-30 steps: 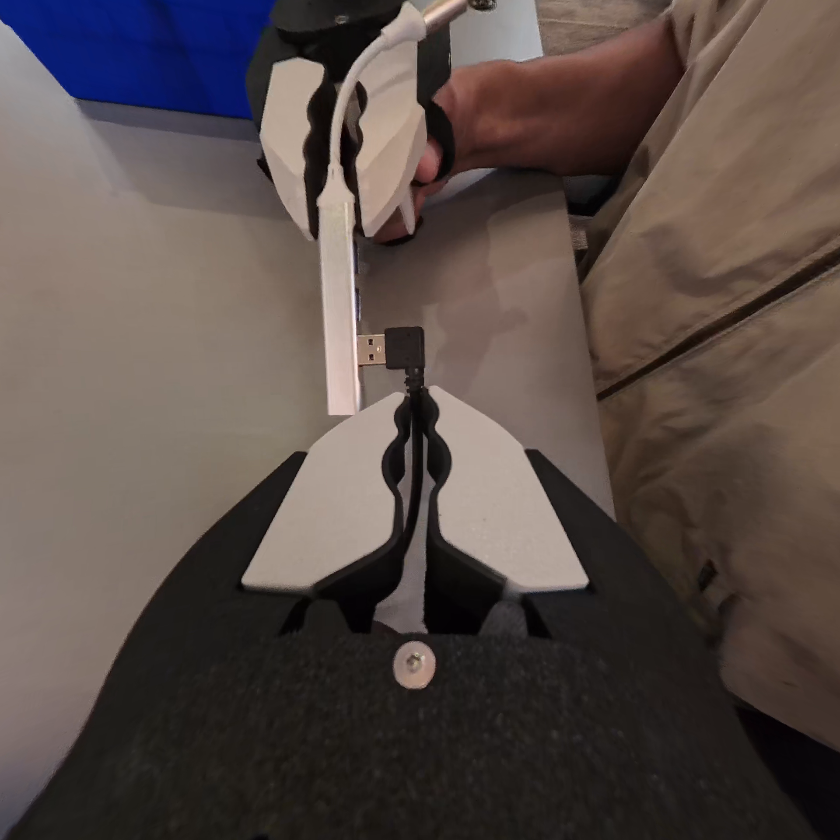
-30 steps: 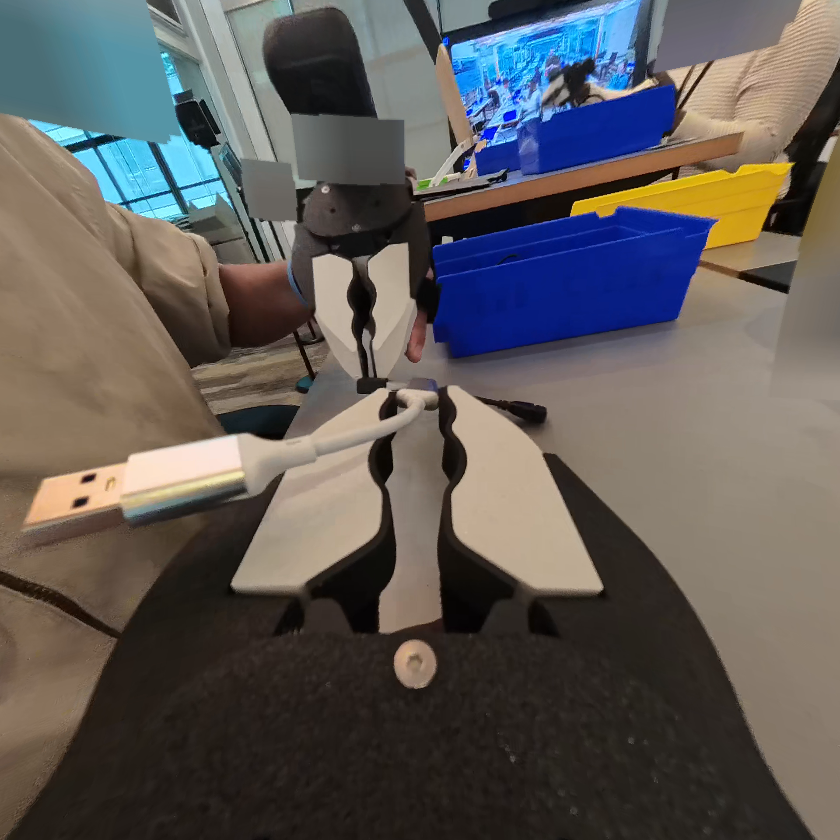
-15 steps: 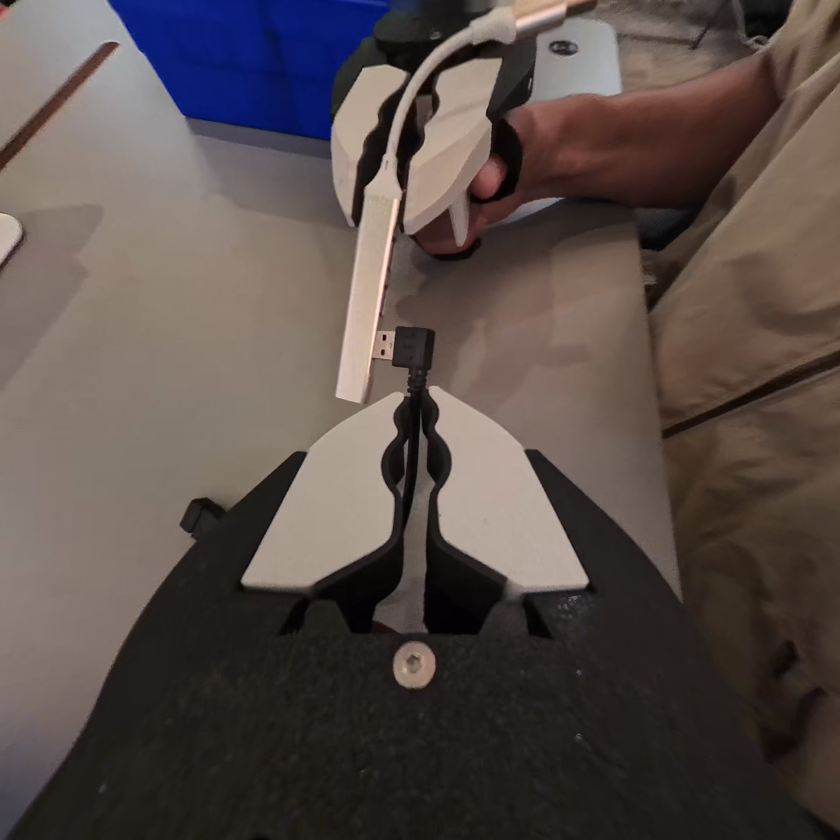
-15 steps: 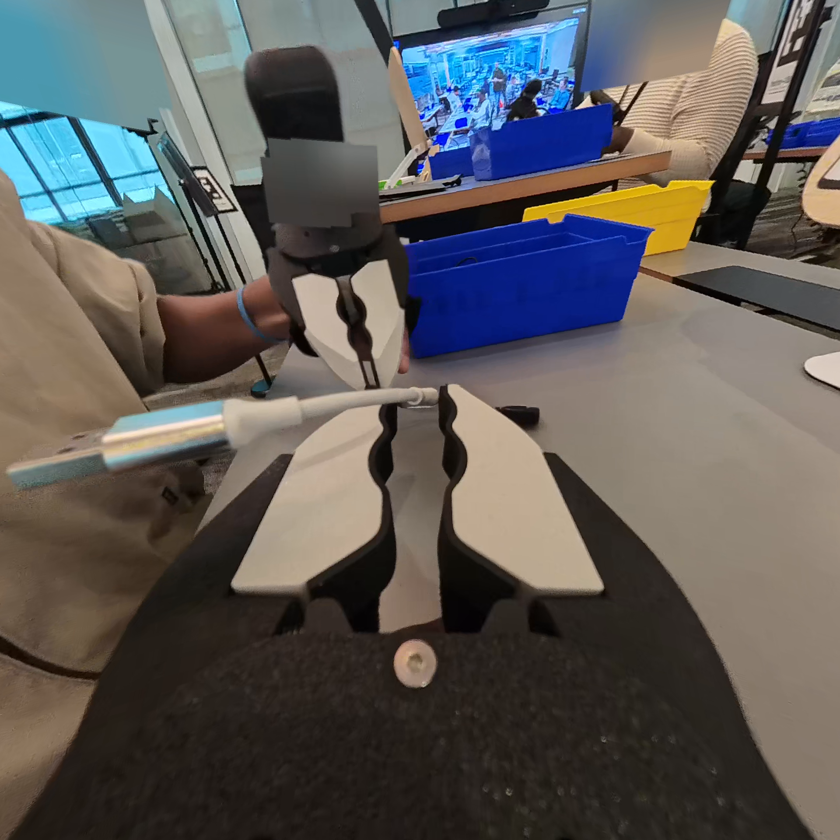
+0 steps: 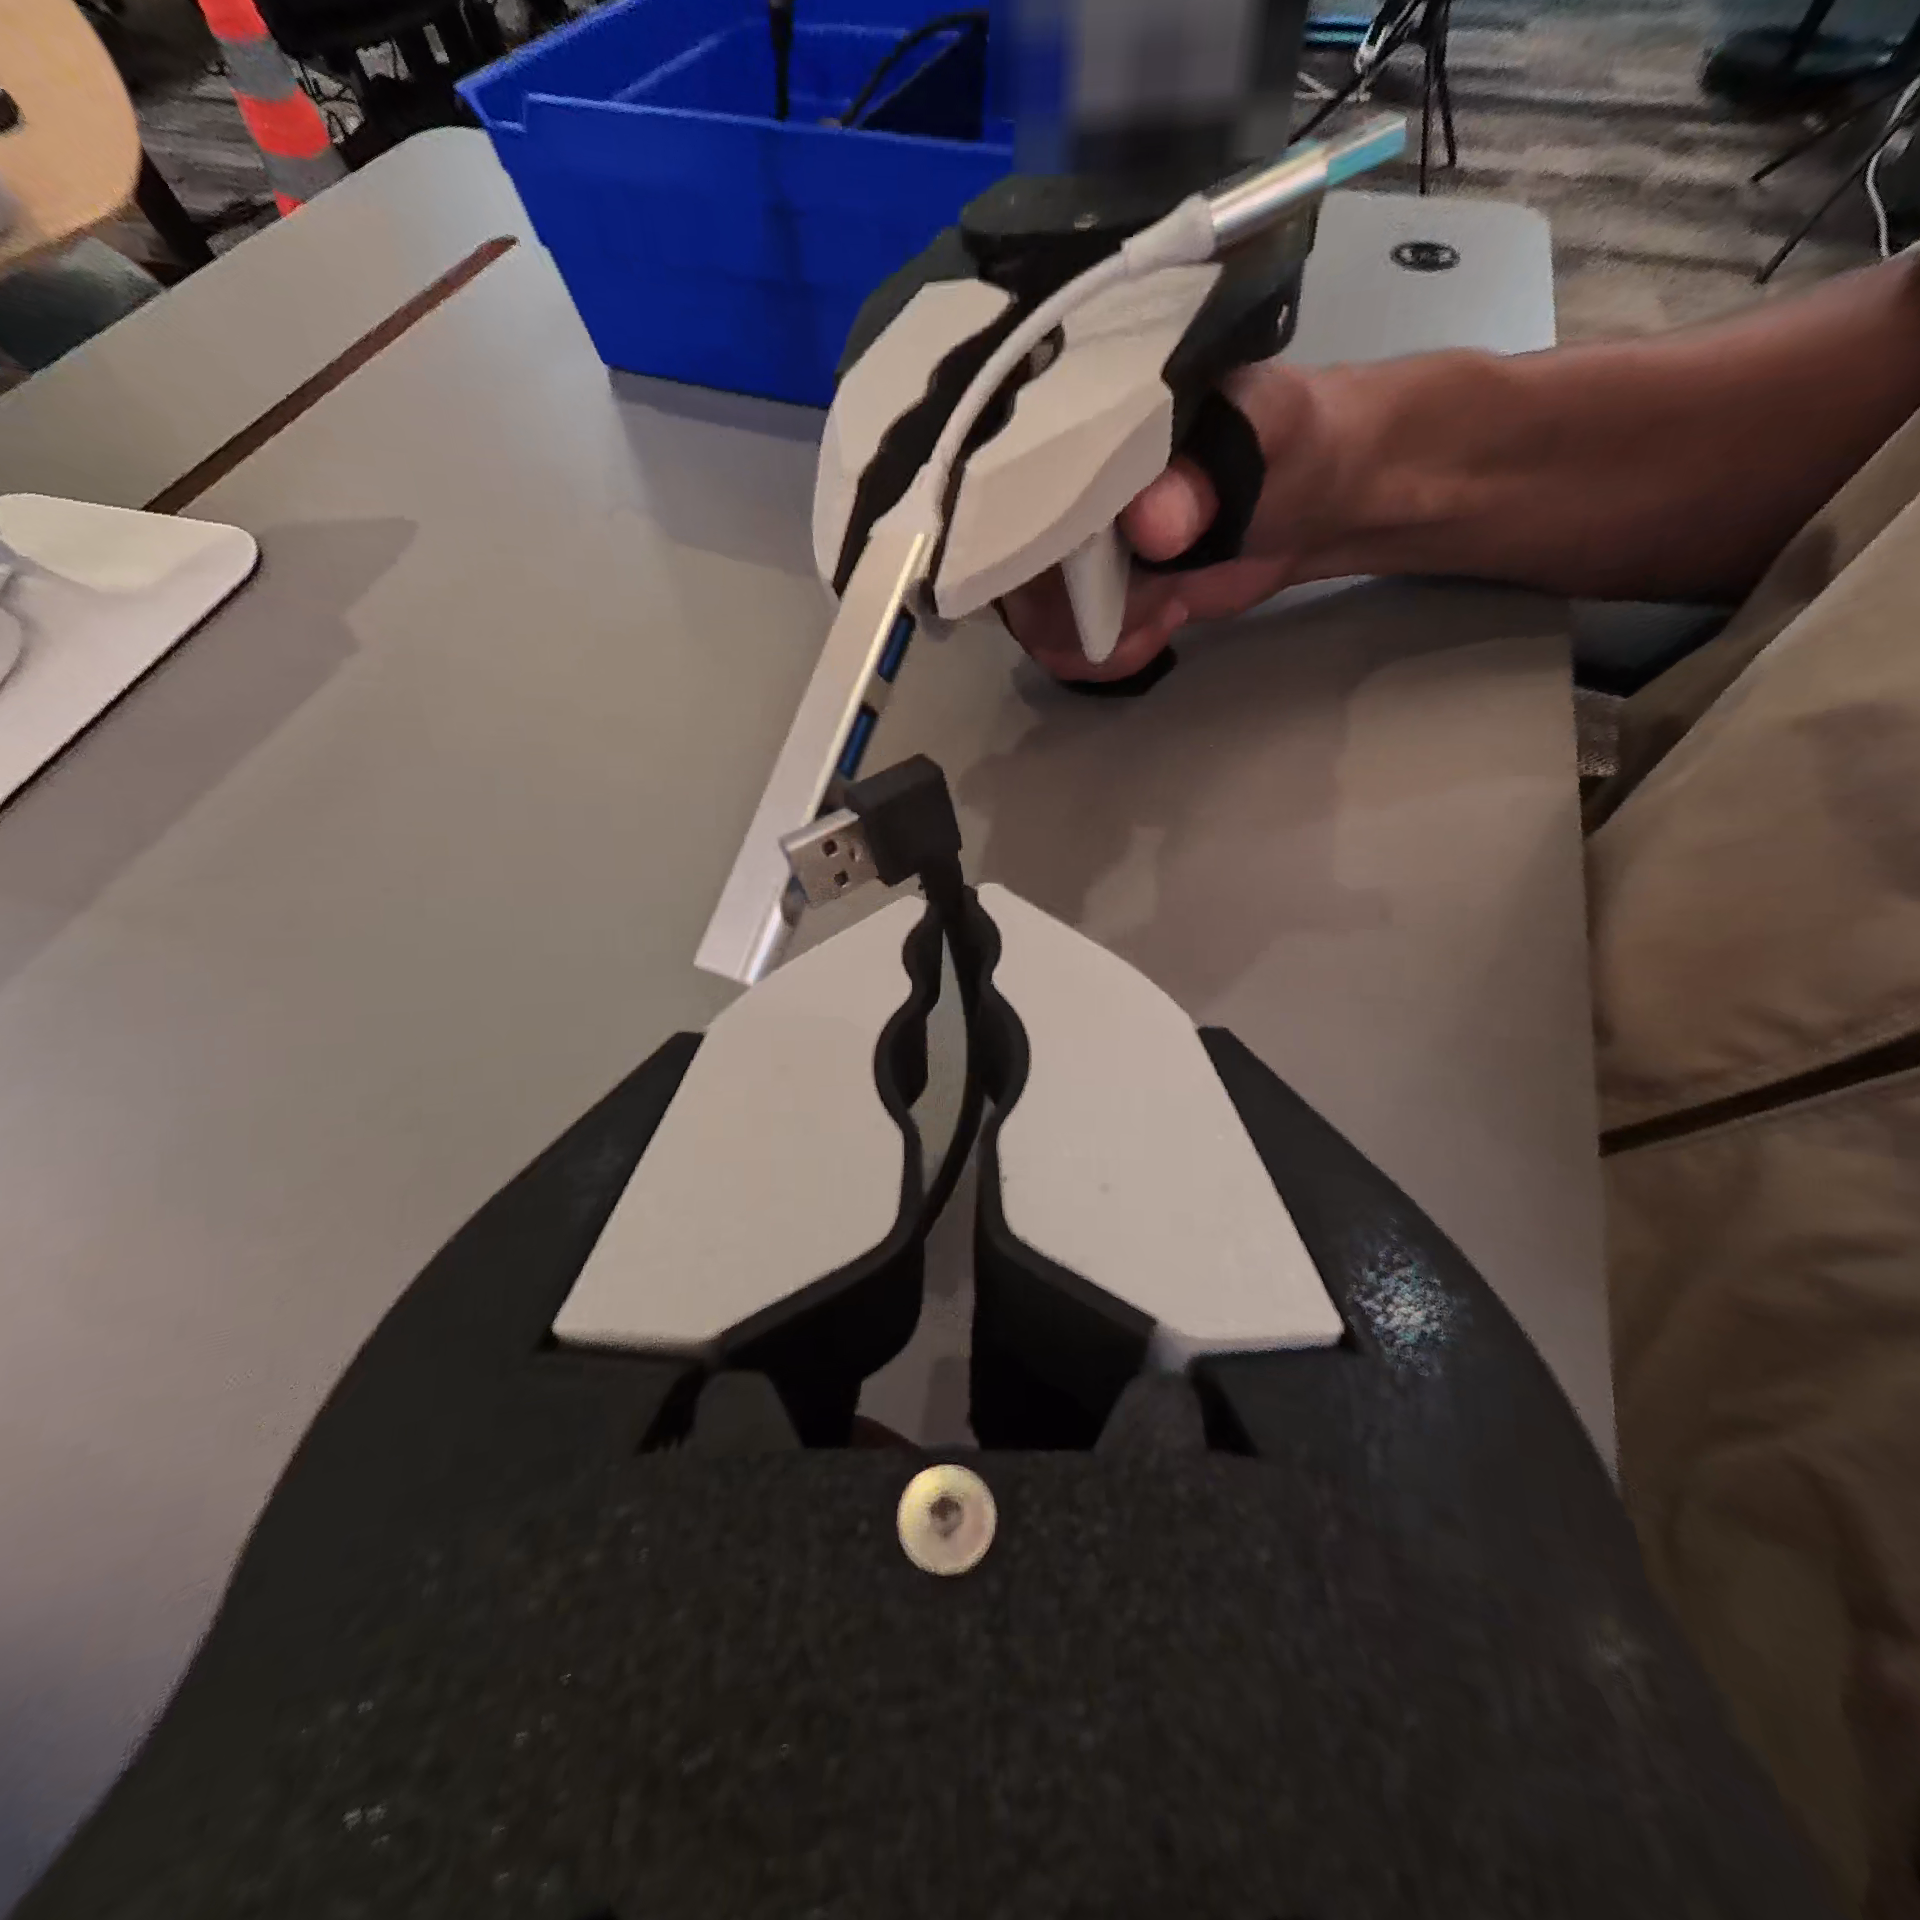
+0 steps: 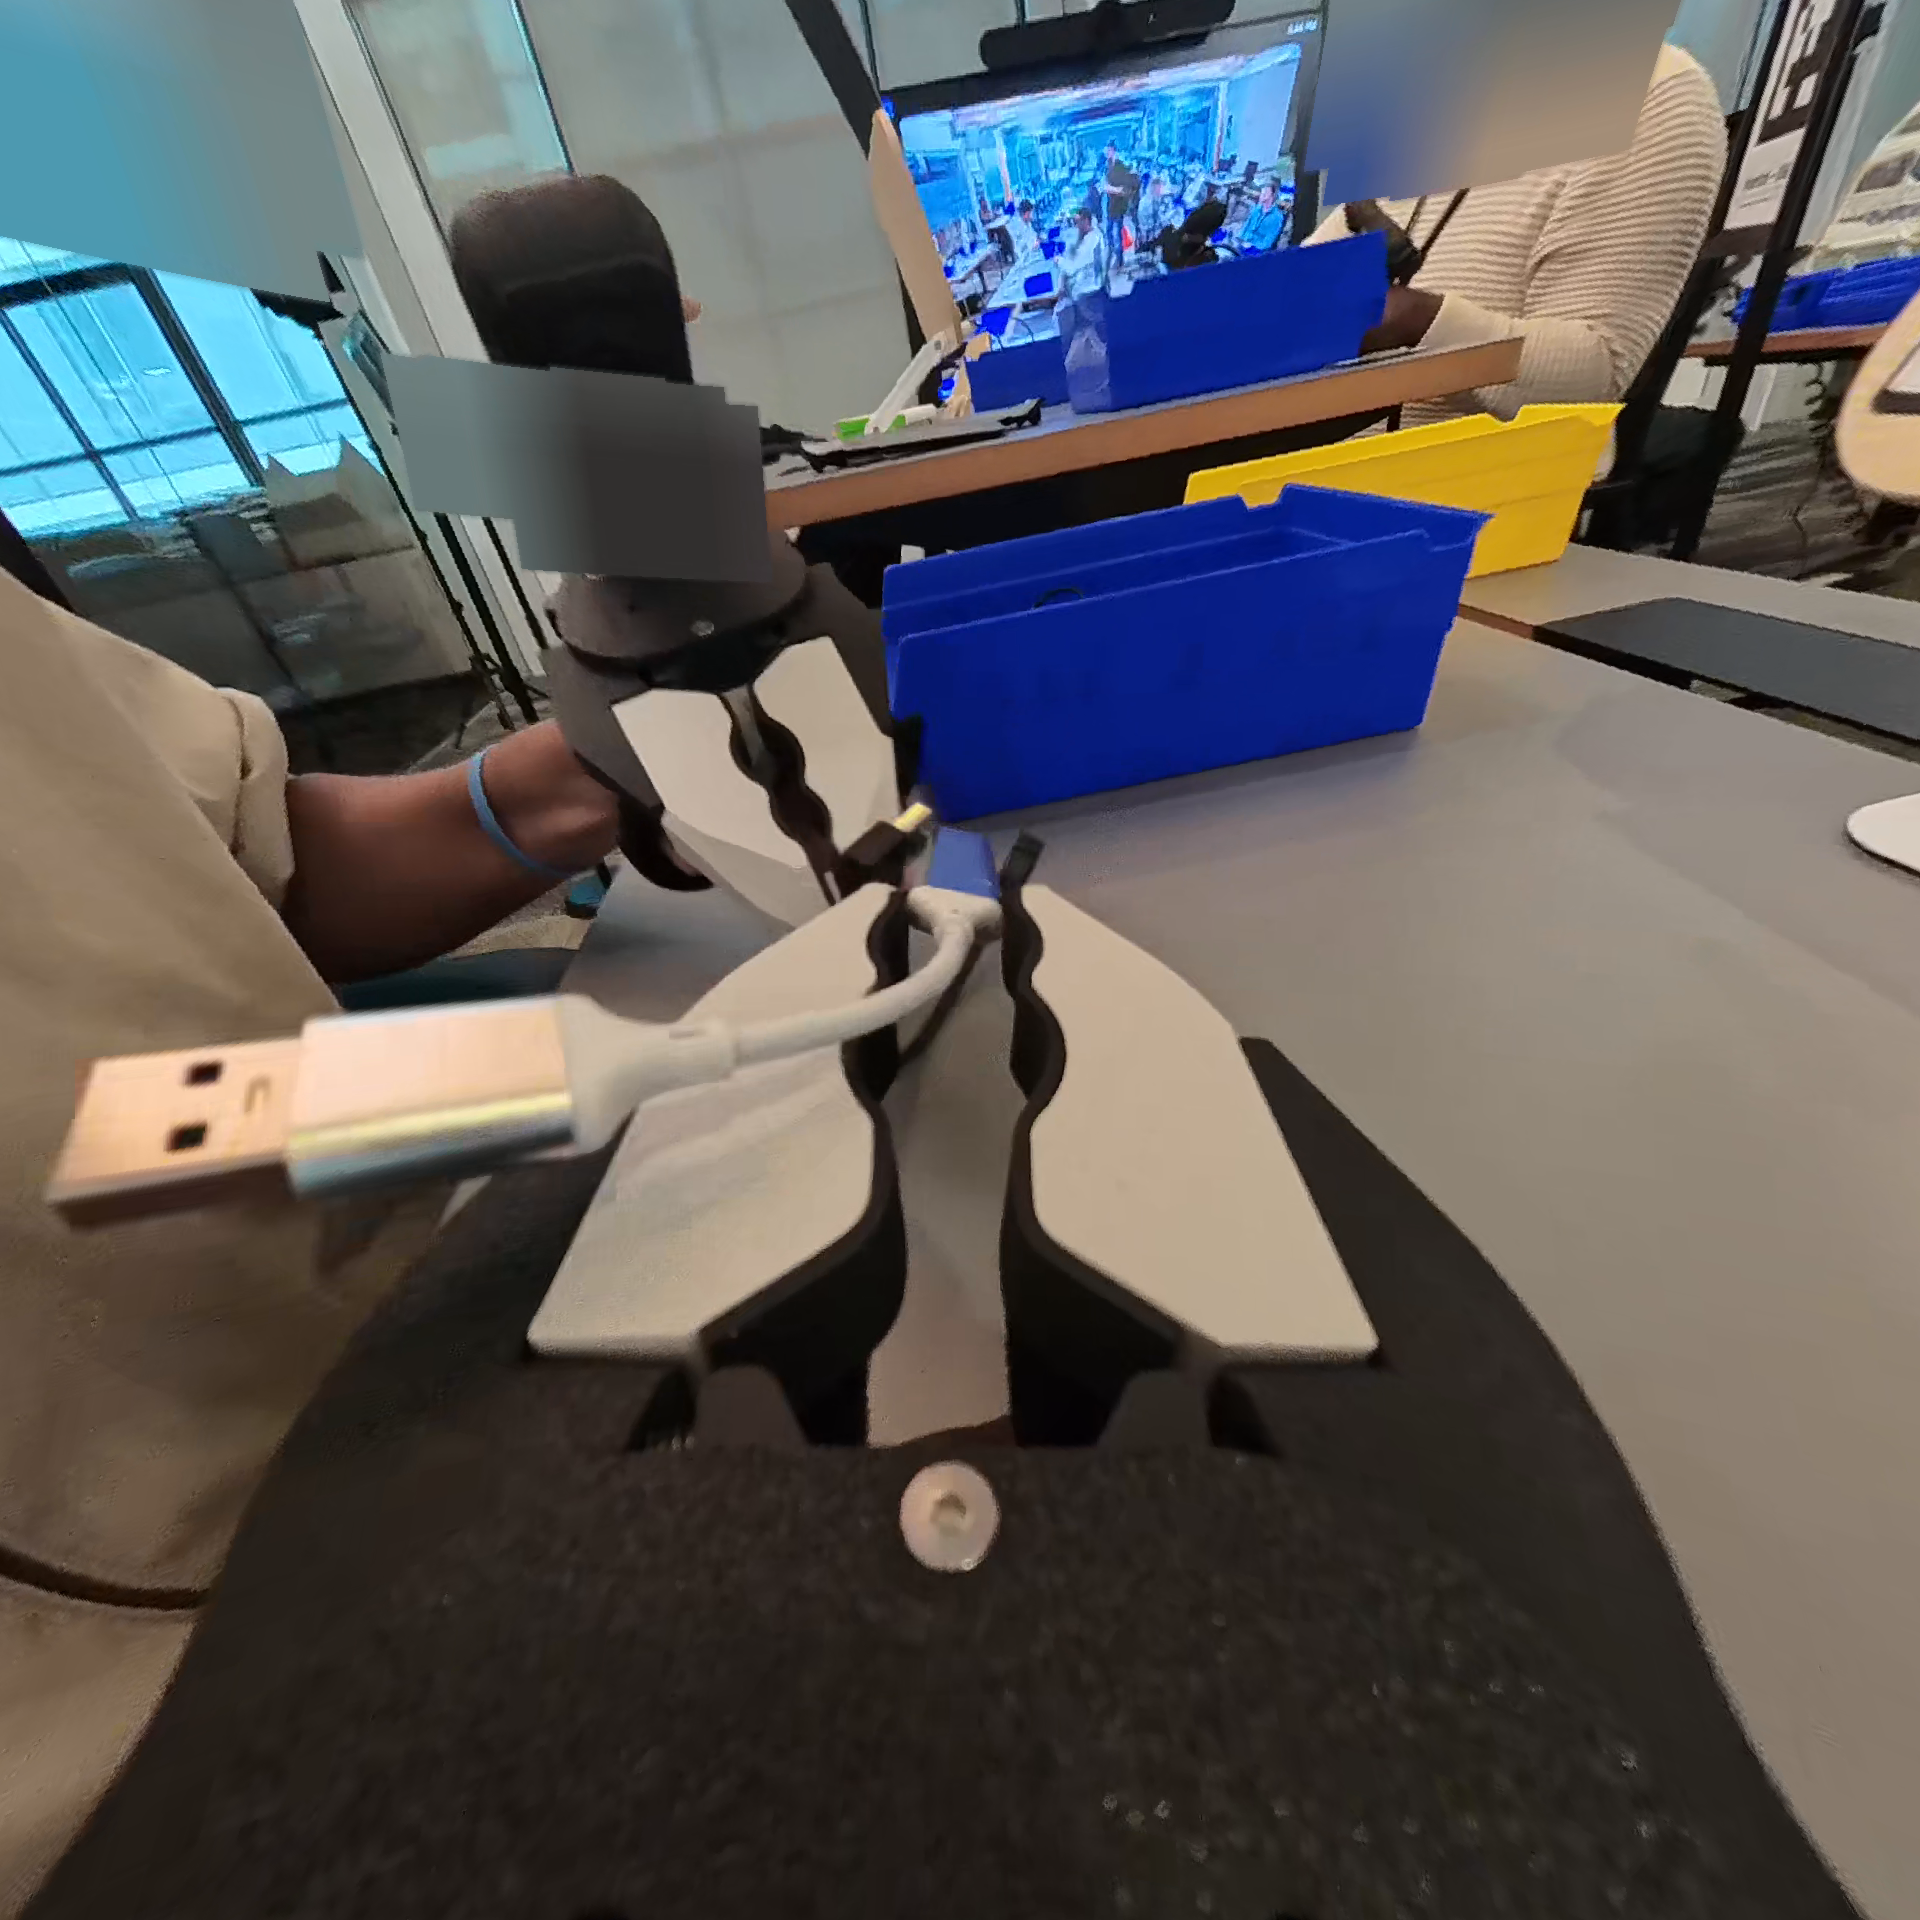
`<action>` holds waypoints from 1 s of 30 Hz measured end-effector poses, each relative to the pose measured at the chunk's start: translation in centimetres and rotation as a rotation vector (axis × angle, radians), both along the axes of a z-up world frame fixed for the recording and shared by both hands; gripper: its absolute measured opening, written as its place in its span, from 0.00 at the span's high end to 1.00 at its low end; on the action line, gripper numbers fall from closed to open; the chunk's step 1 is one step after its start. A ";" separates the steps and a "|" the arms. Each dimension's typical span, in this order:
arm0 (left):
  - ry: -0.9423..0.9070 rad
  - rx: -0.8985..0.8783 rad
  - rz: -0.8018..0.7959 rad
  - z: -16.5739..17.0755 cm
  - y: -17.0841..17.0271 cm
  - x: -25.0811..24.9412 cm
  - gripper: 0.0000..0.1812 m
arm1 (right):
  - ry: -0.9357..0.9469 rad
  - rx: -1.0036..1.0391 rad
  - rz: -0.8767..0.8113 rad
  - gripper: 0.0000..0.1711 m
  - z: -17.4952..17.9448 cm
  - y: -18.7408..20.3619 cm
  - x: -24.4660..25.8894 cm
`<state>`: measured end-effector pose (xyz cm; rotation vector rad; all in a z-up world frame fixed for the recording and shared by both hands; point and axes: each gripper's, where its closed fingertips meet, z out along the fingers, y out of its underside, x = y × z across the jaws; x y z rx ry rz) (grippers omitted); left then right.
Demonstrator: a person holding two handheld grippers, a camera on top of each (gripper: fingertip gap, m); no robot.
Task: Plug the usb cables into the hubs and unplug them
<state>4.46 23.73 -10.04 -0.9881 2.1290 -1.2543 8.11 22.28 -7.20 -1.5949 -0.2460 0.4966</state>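
Note:
My left gripper [image 5: 951, 896] is shut on a black cable whose right-angle USB plug [image 5: 878, 840] sticks out past the fingertips. The plug's whole metal shell shows, tilted, beside the lowest port of the silver hub [image 5: 805, 790]; it looks to be outside the port. My right gripper [image 5: 888, 582] is shut on the hub's upper end and holds it slanted above the grey table [image 5: 416, 831]. In the right wrist view my right gripper [image 6: 951, 906] holds the hub [image 6: 961, 862], whose white lead and USB plug [image 6: 312, 1101] hang left. The left gripper [image 6: 831, 878] faces it with the black plug [image 6: 888, 836].
A blue bin [image 5: 748, 208] stands at the table's far side; it also shows in the right wrist view [image 6: 1164, 644], with a yellow bin [image 6: 1434, 478] behind. A white flat base [image 5: 94, 592] lies left. Another black cable end [image 6: 1023, 852] lies near the hub. The person's beige jacket [image 5: 1766, 935] borders the table. Across from one pair of fingers to the other is roughly 5 centimetres. From either gripper's tips it is about 40 centimetres to the white flat base [image 5: 94, 592].
The black plug sat partly in the hub's port; now its metal shell is fully exposed and tilted beside the hub. The hub has leaned further over, and both grippers have swung.

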 end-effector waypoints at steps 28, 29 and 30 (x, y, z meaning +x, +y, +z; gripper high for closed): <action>0.173 -0.086 0.899 -4.5 3.2 -2.5 0.62 | -0.325 -0.091 -0.423 0.90 -1.5 -0.2 6.2; 0.166 -0.042 0.943 -4.8 3.1 -2.6 0.61 | -0.328 -0.095 -0.429 0.90 -1.6 -0.1 6.3; 0.167 -0.028 0.961 -5.0 2.5 -2.6 0.60 | -0.333 -0.097 -0.430 0.90 -1.7 -0.1 6.4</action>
